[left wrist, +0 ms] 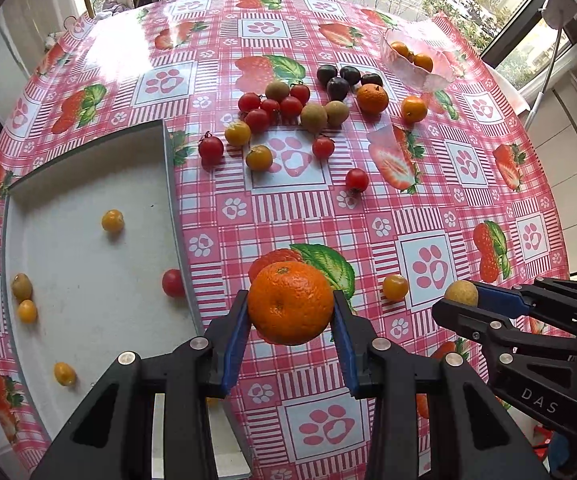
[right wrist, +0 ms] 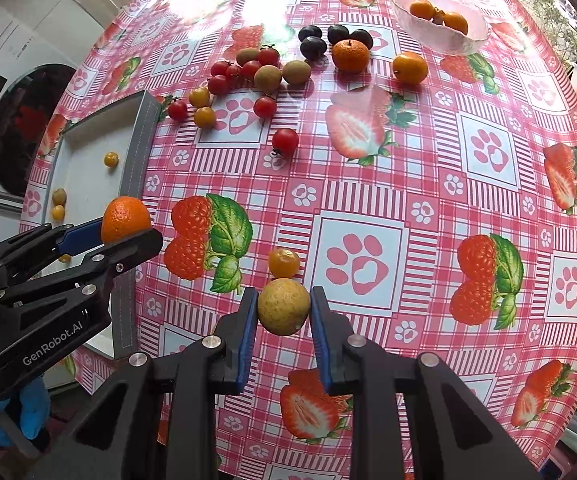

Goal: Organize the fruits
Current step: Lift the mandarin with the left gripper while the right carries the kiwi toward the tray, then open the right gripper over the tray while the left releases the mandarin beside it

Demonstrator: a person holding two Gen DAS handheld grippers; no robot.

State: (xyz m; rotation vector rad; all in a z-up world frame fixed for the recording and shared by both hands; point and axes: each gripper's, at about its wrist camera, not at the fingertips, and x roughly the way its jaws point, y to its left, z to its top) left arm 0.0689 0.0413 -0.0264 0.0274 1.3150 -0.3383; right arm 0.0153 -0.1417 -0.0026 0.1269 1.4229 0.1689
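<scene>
The large orange [left wrist: 290, 303] sat clamped between the blue pads of the left tool [left wrist: 291, 320], held above the tabletop [left wrist: 368, 208] just beside the right wall of the grey tray [left wrist: 88, 264]; in the right wrist view the same orange [right wrist: 125, 219] showed pinched at the tool tips [right wrist: 128, 236] over the tray's edge [right wrist: 136, 152]; the right tool [right wrist: 283, 314] gripped a small tan-yellow round fruit [right wrist: 283, 306], its pads pressed against both sides, and that fruit [left wrist: 461, 292] appeared at the tips of the right tool [left wrist: 464, 300] near the tabletop's near edge; a yellow cherry tomato [right wrist: 284, 263] lay on the cloth just beyond the held fruit; inside the tray lay a yellow tomato [left wrist: 112, 220], a red tomato [left wrist: 173, 282] against the right wall, a brownish fruit [left wrist: 21, 287] touching another yellow one [left wrist: 27, 311], and one more yellow one [left wrist: 64, 373] nearer the near end; toward the middle of the tabletop a lone red tomato [left wrist: 356, 179] sat apart; farther back a loose cluster of red tomatoes [left wrist: 272, 110], kiwis [left wrist: 313, 117] and yellow tomatoes [left wrist: 248, 144] spread out; behind them lay dark plums [left wrist: 338, 80], with a second orange [left wrist: 372, 98] touching them and a smaller orange fruit [left wrist: 414, 109] near it; toward the far right corner stood a clear glass bowl [left wrist: 436, 76] holding two small orange fruits [left wrist: 412, 56].
</scene>
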